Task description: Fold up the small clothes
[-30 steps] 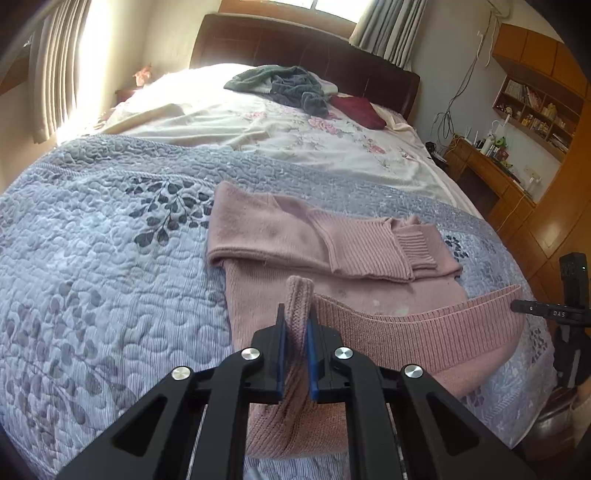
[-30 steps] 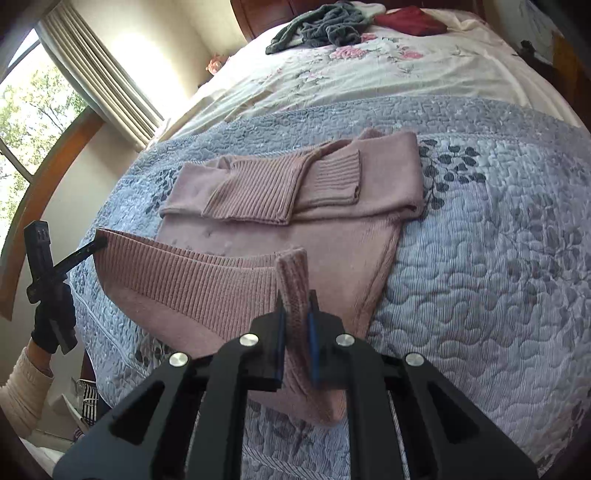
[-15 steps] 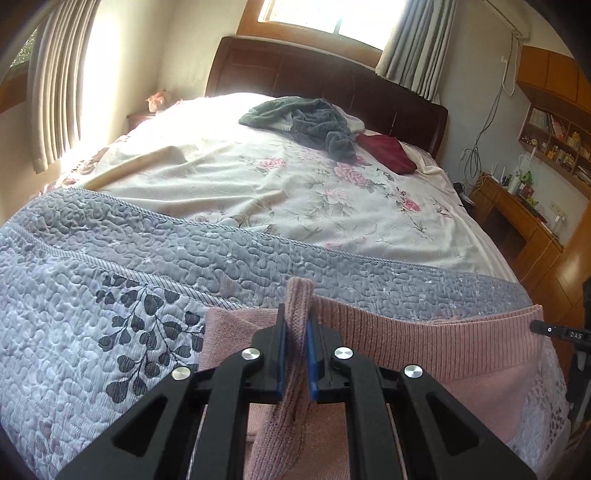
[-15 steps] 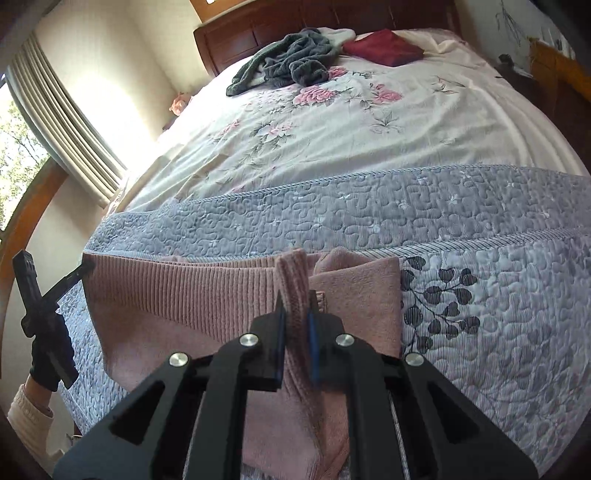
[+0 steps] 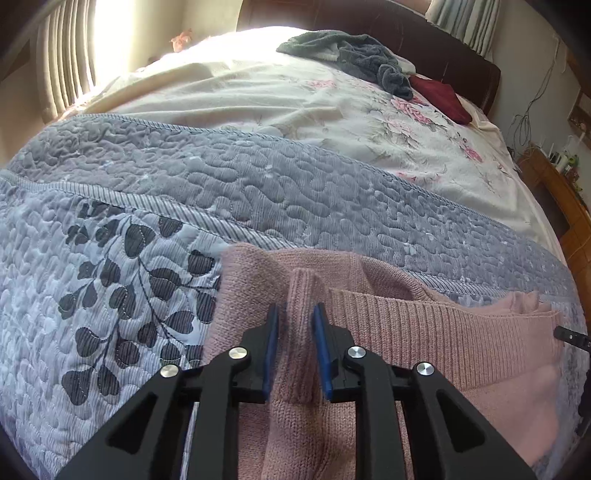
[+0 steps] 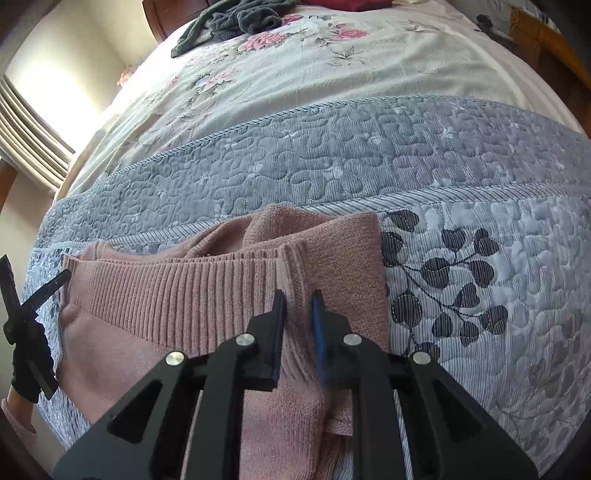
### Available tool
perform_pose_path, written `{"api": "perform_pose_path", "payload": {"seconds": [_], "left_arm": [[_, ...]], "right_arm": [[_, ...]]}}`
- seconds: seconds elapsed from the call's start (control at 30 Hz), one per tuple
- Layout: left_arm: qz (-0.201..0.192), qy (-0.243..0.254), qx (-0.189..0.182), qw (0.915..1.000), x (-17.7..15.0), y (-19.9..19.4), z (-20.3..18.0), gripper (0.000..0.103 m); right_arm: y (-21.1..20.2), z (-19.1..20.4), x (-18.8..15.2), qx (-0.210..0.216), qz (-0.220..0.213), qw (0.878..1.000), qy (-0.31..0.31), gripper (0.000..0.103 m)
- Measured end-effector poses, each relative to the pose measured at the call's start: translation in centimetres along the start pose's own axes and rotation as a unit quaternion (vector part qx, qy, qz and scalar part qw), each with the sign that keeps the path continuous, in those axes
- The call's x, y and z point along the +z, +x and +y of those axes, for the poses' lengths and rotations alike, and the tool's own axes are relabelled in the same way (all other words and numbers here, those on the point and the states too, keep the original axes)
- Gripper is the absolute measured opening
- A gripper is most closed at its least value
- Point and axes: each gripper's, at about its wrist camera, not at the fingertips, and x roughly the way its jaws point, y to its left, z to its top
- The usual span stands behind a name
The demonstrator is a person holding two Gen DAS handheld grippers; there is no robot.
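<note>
No legible writing seen. Pink knit sweater (image 5: 424, 332) laid folded on grey quilted bedspread (image 5: 258, 177), floral sheet (image 5: 295, 99) beyond. Left gripper (image 5: 295, 328) and right gripper (image 6: 298, 314) parted slightly, ribbed hem fold standing loosely between jaws. Dark headboard (image 5: 424, 33), curtains (image 5: 66, 62) behind.

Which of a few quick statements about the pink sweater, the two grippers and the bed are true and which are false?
1. The pink sweater lies on the grey quilted cover. True.
2. The left gripper is clamped shut on the knit. False: its jaws stand parted around a ridge of knit.
3. The right gripper is open. True.
4. A dark red item lies near the headboard. True.
5. The grey garment lies on the sweater. False: it lies far up the bed.
</note>
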Motion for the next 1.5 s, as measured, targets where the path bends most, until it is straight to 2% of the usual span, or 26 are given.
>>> {"api": "perform_pose_path", "payload": {"seconds": [0.07, 0.2, 0.27, 0.37, 0.43, 0.47, 0.5, 0.53, 0.57, 0.73, 0.83, 1.0, 1.03, 1.1, 1.13, 1.17, 1.23, 1.3, 1.5], "left_arm": [[-0.015, -0.009, 0.002, 0.9998, -0.3, -1.5, 0.8, 0.031], [-0.036, 0.003, -0.001, 0.9994, -2.2, -5.1, 1.1, 0.033], [-0.027, 0.027, -0.003, 0.9993, -3.9, -6.5, 0.3, 0.033], [-0.01, 0.06, -0.023, 0.9979, -6.8, -7.9, -1.3, 0.036], [0.002, 0.071, -0.035, 0.9969, -8.7, -8.4, -2.1, 0.038], [0.008, 0.072, -0.04, 0.9965, -9.5, -8.5, -2.4, 0.038], [0.013, 0.074, -0.042, 0.9963, -10.3, -8.5, -2.7, 0.039], [0.016, 0.079, -0.04, 0.9959, -10.9, -8.4, -2.9, 0.039], [0.02, 0.083, -0.036, 0.9957, -11.4, -8.2, -3.1, 0.039], [0.049, 0.084, -0.019, 0.9951, -12.6, -6.2, -2.9, 0.039], [0.055, 0.076, -0.025, 0.9953, -12.7, -5.6, -2.5, 0.039], [0.058, 0.071, -0.027, 0.9954, -12.7, -5.5, -2.3, 0.039], [0.06, 0.071, -0.025, 0.9953, -12.5, -5.7, -2.4, 0.039], [0.055, 0.068, -0.029, 0.9957, -11.8, -6.3, -2.8, 0.039], [0.048, 0.07, -0.034, 0.9959, -11.4, -6.7, -3.1, 0.04], [0.041, 0.073, -0.036, 0.9959, -10.8, -6.9, -3.5, 0.042], [0.031, 0.077, -0.043, 0.9956, -9.8, -7.1, -4.5, 0.046], [0.029, 0.081, -0.048, 0.9952, -9.0, -6.6, -5.6, 0.046], [0.037, 0.081, -0.052, 0.9946, -7.5, -4.2, -7.7, 0.046]], "right_arm": [[-1.5, -0.2, -0.9, 0.017, -0.003, 1.0, 0.005, 0.028], [-4.2, -0.2, -4.5, 0.039, 0.013, 0.999, -0.001, 0.03], [-5.1, 0.1, -6.7, 0.042, 0.028, 0.999, 0.0, 0.037], [-5.8, 0.2, -10.5, 0.052, 0.045, 0.998, 0.003, 0.039], [-5.5, 0.2, -12.8, 0.042, 0.065, 0.997, 0.005, 0.04], [-5.3, 0.3, -13.8, 0.036, 0.075, 0.997, 0.004, 0.039], [-5.0, 0.4, -14.7, 0.037, 0.083, 0.996, 0.002, 0.034], [-4.8, 0.5, -15.3, 0.048, 0.088, 0.995, 0.001, 0.017], [-4.8, 0.4, -15.7, 0.054, 0.091, 0.994, 0.006, 0.013], [-4.8, -0.4, -15.5, 0.051, 0.091, 0.994, 0.036, 0.009], [-3.8, -0.2, -15.8, 0.03, 0.099, 0.994, 0.017, 0.009], [-3.8, -0.5, -15.6, 0.043, 0.101, 0.994, 0.02, 0.013], [-4.2, -0.6, -15.3, 0.052, 0.097, 0.994, 0.021, 0.018], [-5.4, -1.0, -14.2, 0.055, 0.08, 0.995, 0.021, 0.038], [-6.0, -1.3, -13.4, 0.054, 0.067, 0.996, 0.023, 0.057], [-6.4, -1.7, -12.6, 0.056, 0.056, 0.997, 0.027, 0.064], [-6.5, -2.5, -10.8, 0.073, 0.048, 0.995, 0.039, 0.064], [-5.6, -3.3, -9.2, 0.087, 0.055, 0.993, 0.057, 0.066], [-1.8, -5.3, -6.4, 0.091, 0.082, 0.989, 0.084, 0.066]]}}
